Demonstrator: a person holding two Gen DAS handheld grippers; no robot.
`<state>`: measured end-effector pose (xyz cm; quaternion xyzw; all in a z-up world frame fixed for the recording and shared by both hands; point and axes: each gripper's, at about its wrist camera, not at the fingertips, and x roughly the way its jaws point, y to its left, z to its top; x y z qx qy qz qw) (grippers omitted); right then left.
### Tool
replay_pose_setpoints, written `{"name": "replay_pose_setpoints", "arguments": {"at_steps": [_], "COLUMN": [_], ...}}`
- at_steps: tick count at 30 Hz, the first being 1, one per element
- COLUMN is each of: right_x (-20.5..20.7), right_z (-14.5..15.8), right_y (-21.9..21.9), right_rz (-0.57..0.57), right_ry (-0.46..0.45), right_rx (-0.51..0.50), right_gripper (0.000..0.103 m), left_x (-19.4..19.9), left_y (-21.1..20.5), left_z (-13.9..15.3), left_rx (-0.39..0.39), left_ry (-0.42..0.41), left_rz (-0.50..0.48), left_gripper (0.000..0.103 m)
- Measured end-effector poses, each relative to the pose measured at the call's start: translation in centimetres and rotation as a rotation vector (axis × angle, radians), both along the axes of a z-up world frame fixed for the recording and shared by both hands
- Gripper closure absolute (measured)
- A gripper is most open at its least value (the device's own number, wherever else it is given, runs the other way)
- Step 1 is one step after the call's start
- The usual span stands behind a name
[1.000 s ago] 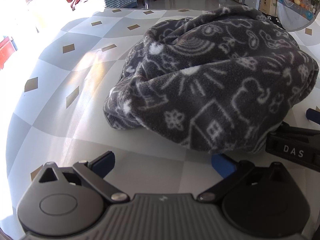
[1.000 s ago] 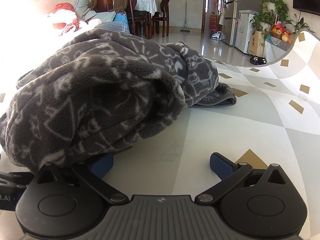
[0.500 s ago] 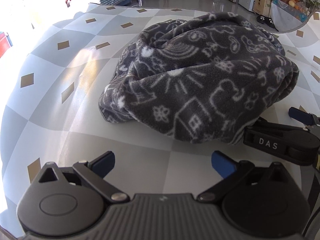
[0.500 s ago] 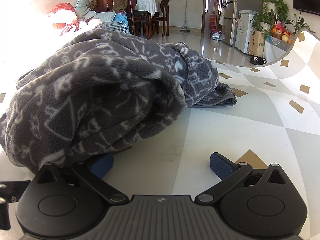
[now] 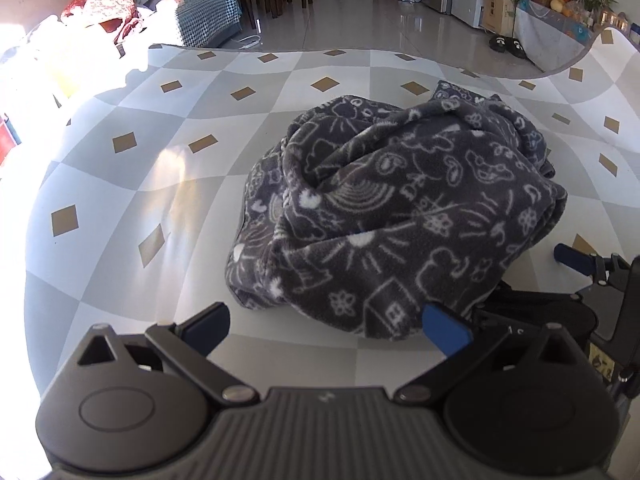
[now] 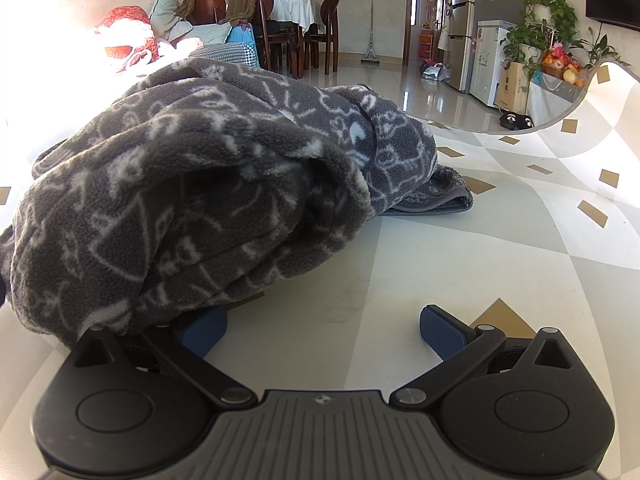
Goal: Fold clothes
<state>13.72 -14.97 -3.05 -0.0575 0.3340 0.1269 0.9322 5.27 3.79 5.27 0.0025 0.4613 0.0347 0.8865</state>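
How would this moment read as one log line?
fleece garment: bunched on table | left gripper: open | right gripper: open

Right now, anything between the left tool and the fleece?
Only bare tablecloth between left tool and fleece, per the left wrist view.

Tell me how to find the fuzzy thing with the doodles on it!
Look at the big table covered in grey and white checks with little tan diamonds. Lying in a heap on it is the fleece garment. It is dark grey and covered in white doodles like a sun, a house and flowers.
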Motion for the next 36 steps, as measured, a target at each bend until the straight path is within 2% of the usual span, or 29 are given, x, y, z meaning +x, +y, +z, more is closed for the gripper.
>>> {"name": "replay_pose_setpoints", "arguments": {"at_steps": [4, 12, 25, 30, 33, 36], "right_x": [0.0, 0.0, -0.1, -0.6, -0.3, -0.2], "right_z": [0.0, 0.0, 0.1, 0.6, 1.2, 1.9], "right_y": [0.0, 0.0, 0.0, -0.5, -0.7, -1.1], "right_rz": [0.0, 0.0, 0.0, 0.035, 0.074, 0.07], "right_ry": [0.0, 0.0, 0.003, 0.051, 0.12, 0.18], "right_rx": [0.0, 0.0, 0.0, -0.014, -0.038, -0.054], "right_gripper": [0.0, 0.0, 0.0, 0.0, 0.0, 0.006], "left_x": [1.2, 2.5, 3.1, 3.4, 3.6, 3.7], "left_y": [1.0, 1.7, 2.0, 2.3, 2.7, 3.2], "left_z": [-0.1, -0.5, -1.3, -1.5, -1.4, -1.3], "left_rx": [-0.054, -0.093, -0.084, -0.091, -0.091, -0.096], "left_ry": [-0.015, 0.005, 0.035, 0.041, 0.037, 0.036], "left_rz": [0.034, 0.097, 0.13, 0.14, 0.158, 0.182], "left_gripper": [0.0, 0.0, 0.0, 0.0, 0.0, 0.0]}}
